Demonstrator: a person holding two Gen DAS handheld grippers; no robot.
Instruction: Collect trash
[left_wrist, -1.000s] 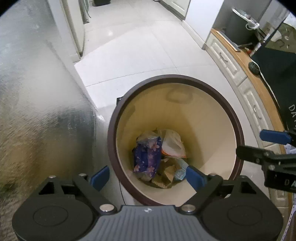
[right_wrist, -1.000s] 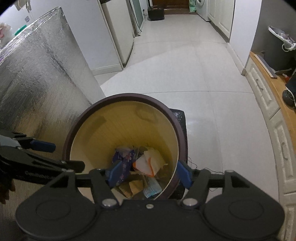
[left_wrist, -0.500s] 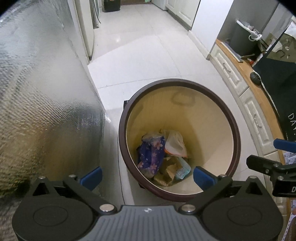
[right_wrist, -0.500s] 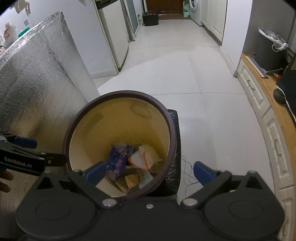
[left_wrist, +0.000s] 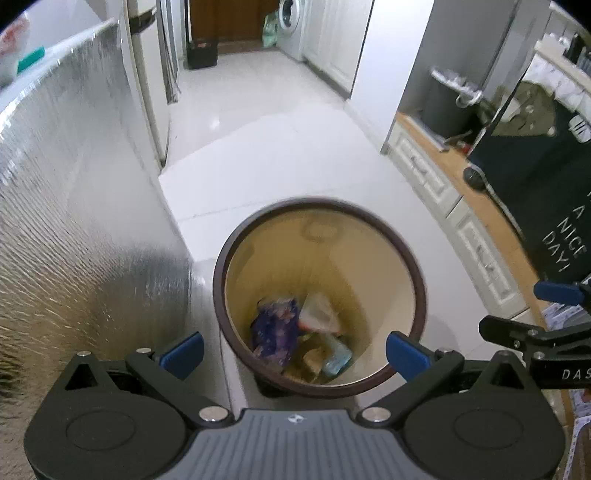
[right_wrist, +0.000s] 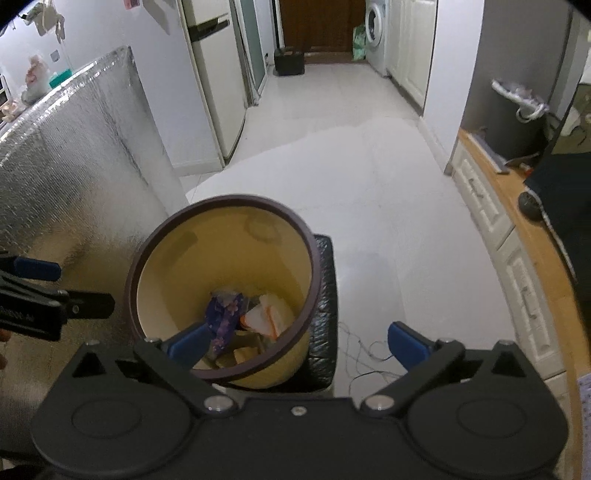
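Two grippers, left and right, hover with fingers spread wide and empty above the bin; wrappers lie at its bottom, toward 6 o'clock.

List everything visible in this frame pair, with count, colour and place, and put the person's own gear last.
bin: 1, brown rim, cream inside, on the floor below both grippers
trash: several pieces, purple floral wrapper, white-orange bag, light blue and tan scraps, at the bin's bottom
black bag: 1, glossy black, against the bin's right side
foil panel: 1, silver, left of the bin
fridge: 1, white, beyond the foil panel
washer: 1, white, far end of the hallway
cabinets: a run, white with wood top, along the right
grey bin: 1, dark grey, on the wood top
left gripper: 1, black with blue pads, jaws open, above the bin
right gripper: 1, black with blue pads, jaws open, straddling the bin's right rim
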